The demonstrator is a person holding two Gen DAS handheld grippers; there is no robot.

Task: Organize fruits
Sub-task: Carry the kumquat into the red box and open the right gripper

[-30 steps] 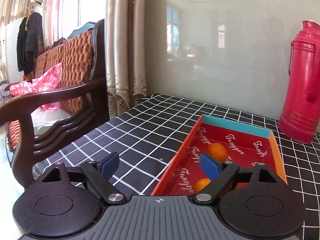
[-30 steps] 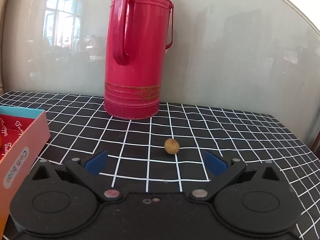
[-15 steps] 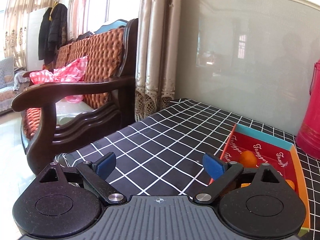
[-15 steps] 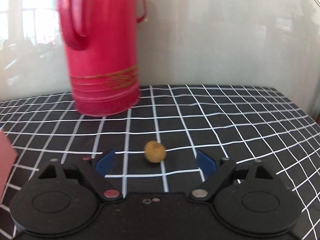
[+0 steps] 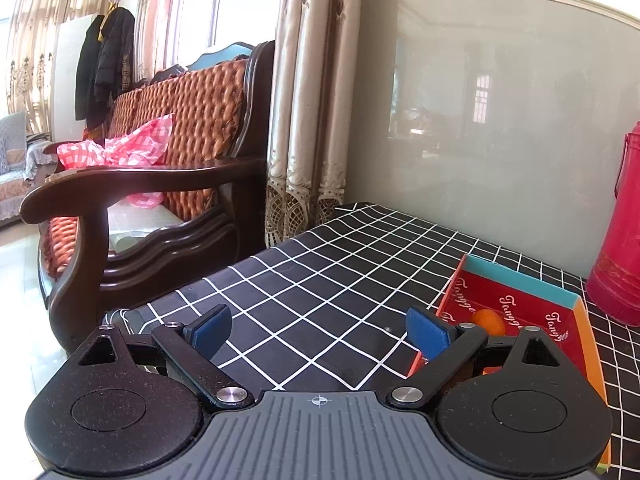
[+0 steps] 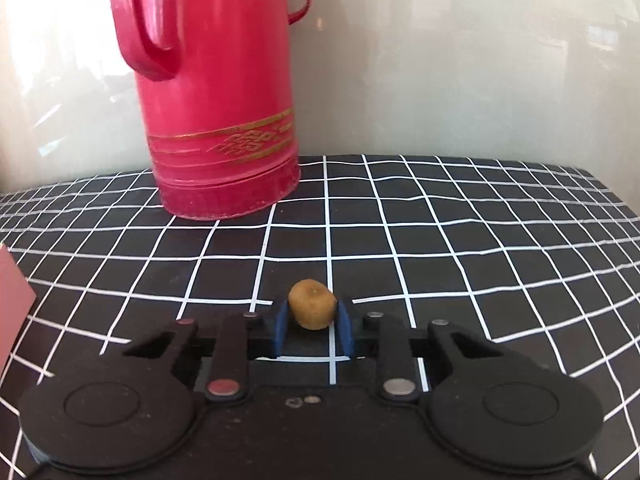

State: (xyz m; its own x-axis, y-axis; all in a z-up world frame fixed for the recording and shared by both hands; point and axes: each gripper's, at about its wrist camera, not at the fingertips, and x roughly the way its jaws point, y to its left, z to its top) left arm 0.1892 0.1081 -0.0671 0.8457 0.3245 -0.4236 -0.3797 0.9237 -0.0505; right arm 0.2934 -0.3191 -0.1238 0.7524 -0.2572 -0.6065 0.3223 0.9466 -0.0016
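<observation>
In the right wrist view my right gripper (image 6: 312, 320) is shut on a small brown round fruit (image 6: 312, 309), its blue pads touching both sides, low over the black checked tablecloth. In the left wrist view my left gripper (image 5: 316, 326) is open and empty above the cloth. A red open box (image 5: 520, 280) with a teal far wall lies to its right. An orange fruit (image 5: 489, 320) lies in the box, partly hidden behind my right finger.
A tall red thermos (image 6: 208, 92) stands at the back near the wall, also at the right edge of the left wrist view (image 5: 620, 264). A box corner (image 6: 12, 292) shows at the left. A wooden armchair (image 5: 152, 184) stands beyond the table's left edge.
My right gripper moved forward to the brown fruit and closed on it. My left gripper swung left, away from the box, and stayed open.
</observation>
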